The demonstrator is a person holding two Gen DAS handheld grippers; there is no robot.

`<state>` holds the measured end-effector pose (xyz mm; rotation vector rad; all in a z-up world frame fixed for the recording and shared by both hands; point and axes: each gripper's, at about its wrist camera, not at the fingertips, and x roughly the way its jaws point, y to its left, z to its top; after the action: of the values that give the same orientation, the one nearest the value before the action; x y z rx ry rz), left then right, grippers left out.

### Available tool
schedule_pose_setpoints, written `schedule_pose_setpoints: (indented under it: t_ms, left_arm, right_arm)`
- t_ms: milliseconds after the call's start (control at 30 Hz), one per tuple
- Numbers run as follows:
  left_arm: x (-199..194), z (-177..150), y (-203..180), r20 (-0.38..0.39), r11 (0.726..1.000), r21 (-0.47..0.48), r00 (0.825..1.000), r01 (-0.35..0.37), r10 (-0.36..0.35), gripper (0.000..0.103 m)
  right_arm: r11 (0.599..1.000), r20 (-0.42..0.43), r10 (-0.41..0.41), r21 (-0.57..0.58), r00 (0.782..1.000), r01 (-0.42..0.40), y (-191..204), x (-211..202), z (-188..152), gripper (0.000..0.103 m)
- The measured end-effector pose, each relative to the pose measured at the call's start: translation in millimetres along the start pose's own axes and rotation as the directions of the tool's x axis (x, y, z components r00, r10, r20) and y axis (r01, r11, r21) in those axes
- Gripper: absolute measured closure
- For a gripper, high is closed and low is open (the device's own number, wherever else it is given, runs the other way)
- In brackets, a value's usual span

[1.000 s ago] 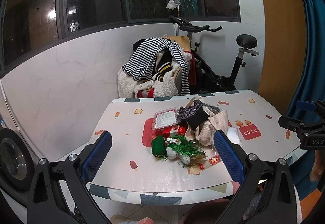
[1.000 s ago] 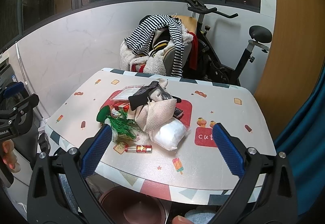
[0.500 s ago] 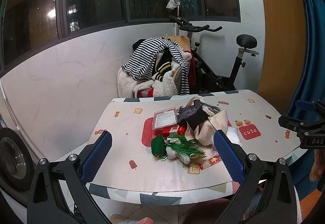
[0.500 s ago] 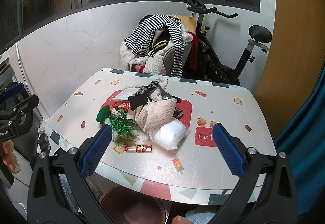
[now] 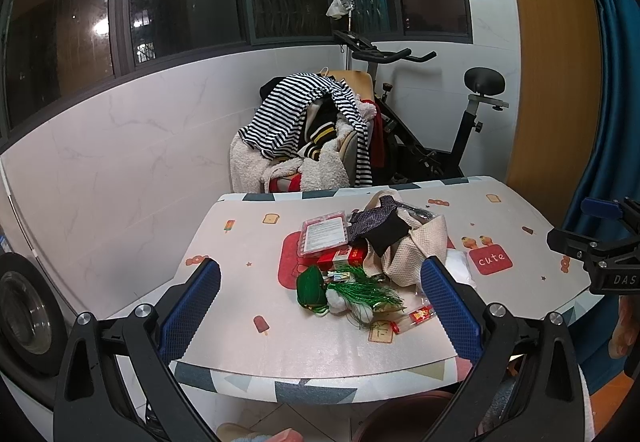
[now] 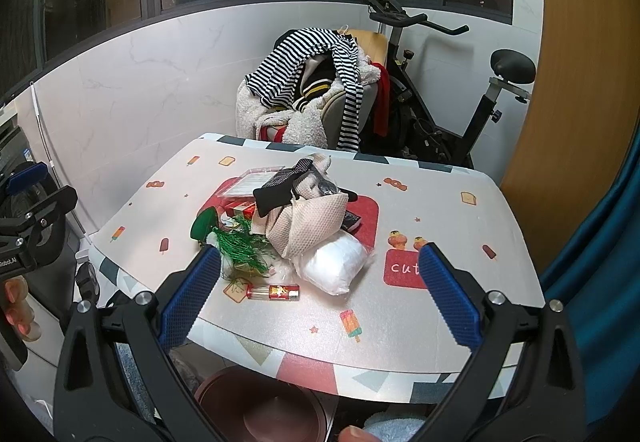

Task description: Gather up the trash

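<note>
Two grippers: both hanging in the air in front of the table [image 5: 248, 266], nothing between the fingers on either one.
Left gripper [image 5: 320, 308]: fingers spread wide and released, blue pads [image 5: 188, 308] sitting out at each side.
Right gripper [image 6: 320, 296]: same deal, fingers wide apart and gripping nothing.
Trash pile [image 5: 360, 262]: lying on the table ahead of the left fingers, showing up in the gap between them but well beyond the tips, nearer the right-hand finger.
Same pile from the right wrist [image 6: 296, 222]: sitting ahead of and between the fingers too, leaning toward the left-hand one.
Green tinsel [image 6: 236, 246]: lying just past the right gripper's left fingertip.
Small red tube [image 6: 274, 292]: lying flat on the near edge of the pile, closest thing to the right gripper.
White plastic bag [image 6: 332, 266]: resting against the beige mesh cloth [image 6: 308, 222], between the right fingers, further out.
Brown bin [image 6: 260, 406]: sitting under the table edge, below the right gripper.
</note>
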<state>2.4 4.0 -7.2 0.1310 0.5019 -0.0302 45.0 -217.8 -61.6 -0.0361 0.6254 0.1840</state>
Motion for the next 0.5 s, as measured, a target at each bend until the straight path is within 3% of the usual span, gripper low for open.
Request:
schedule_pose_setpoints:
  t_ms: [367, 500]
  left_arm:
    - [-0.3, -1.0, -2.6, -0.001, 1.0, 0.002, 1.0, 0.003, -0.003, 0.005]
    - [0.0, -2.6, -8.2, 0.022, 0.998, 0.046, 0.999, -0.037, 0.036, 0.005]
  right_arm:
    - [1.0, -0.002, -0.008, -0.006, 1.0, 0.008, 0.5, 0.7, -3.4, 0.006]
    - [1.0, 0.001, 0.007, -0.008, 1.0, -0.007, 1.6, 1.9, -5.2, 0.006]
